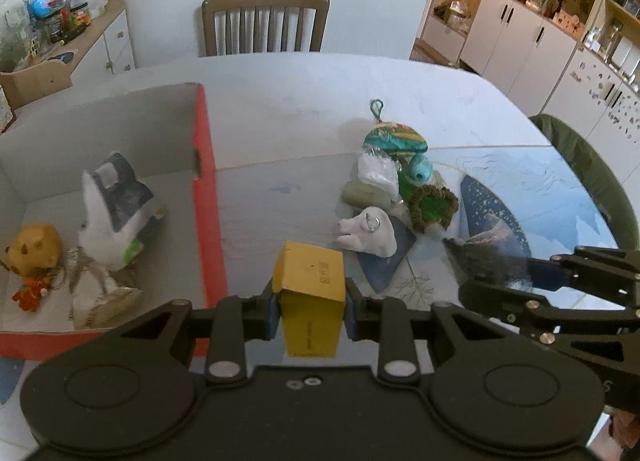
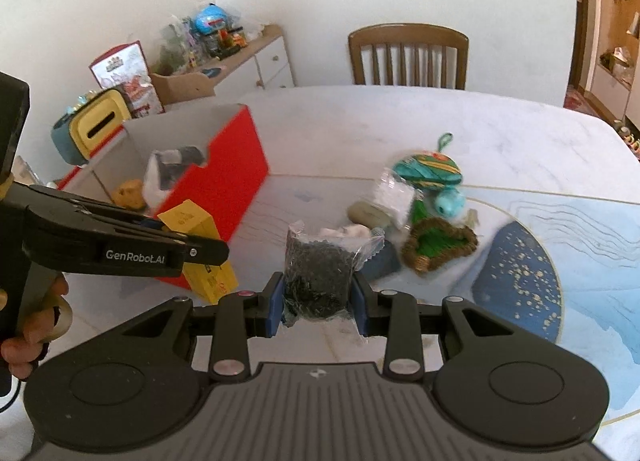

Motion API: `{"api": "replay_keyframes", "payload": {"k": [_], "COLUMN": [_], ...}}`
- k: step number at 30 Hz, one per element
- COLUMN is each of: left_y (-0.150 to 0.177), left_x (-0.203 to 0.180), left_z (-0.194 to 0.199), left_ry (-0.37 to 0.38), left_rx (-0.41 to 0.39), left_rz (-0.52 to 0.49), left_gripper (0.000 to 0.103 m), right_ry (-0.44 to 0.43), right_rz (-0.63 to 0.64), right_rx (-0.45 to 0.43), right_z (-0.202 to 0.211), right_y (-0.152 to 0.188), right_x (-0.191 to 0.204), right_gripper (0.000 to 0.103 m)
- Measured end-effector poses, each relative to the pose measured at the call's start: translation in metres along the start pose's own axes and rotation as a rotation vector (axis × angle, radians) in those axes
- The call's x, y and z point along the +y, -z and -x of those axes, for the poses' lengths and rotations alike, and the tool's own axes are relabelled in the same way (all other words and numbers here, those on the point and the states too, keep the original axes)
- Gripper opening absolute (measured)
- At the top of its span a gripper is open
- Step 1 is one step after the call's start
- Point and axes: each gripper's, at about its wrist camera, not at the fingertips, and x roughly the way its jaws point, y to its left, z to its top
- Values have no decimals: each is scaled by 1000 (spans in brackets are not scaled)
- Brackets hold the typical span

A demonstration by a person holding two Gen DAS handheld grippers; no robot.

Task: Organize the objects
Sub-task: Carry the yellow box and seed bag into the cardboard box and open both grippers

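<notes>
Our left gripper [image 1: 310,303] clamps a yellow carton [image 1: 310,293] just right of the red box [image 1: 208,197]. Our right gripper [image 2: 318,303] pinches a clear bag of dark bits [image 2: 318,273] above the table [image 2: 360,121].

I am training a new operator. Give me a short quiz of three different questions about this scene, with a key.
1. True or false: the left claw is shut on the yellow carton.
2. What does the right claw hold: (a) white plush, (b) clear bag of dark bits, (c) green pouch?
3. Fill in: the yellow cheese toy lies inside the ___ box.

Key: 1 true; 2 b; 3 red.
</notes>
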Motion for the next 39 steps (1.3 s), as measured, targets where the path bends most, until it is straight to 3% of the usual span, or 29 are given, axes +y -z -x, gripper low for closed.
{"api": "replay_keyframes", "payload": {"k": [11, 21, 30, 39], "left_y": [-7, -23, -33, -41], "left_x": [36, 73, 123, 183], "left_z": [41, 68, 78, 71], "left_ry": [37, 139, 52, -66], "left_rx": [-40, -87, -144, -151], "left_rz": [27, 109, 135, 174], "left_gripper": [29, 29, 29, 29], "right_ry": [-46, -65, -78, -66], "right_rz": [31, 76, 131, 186], "right_rx": [-36, -73, -75, -15], "right_z": [6, -4, -25, -64], "right_y": [-22, -48, -68, -76], "right_x": [51, 93, 131, 161], "right_gripper": [34, 33, 34, 34]}}
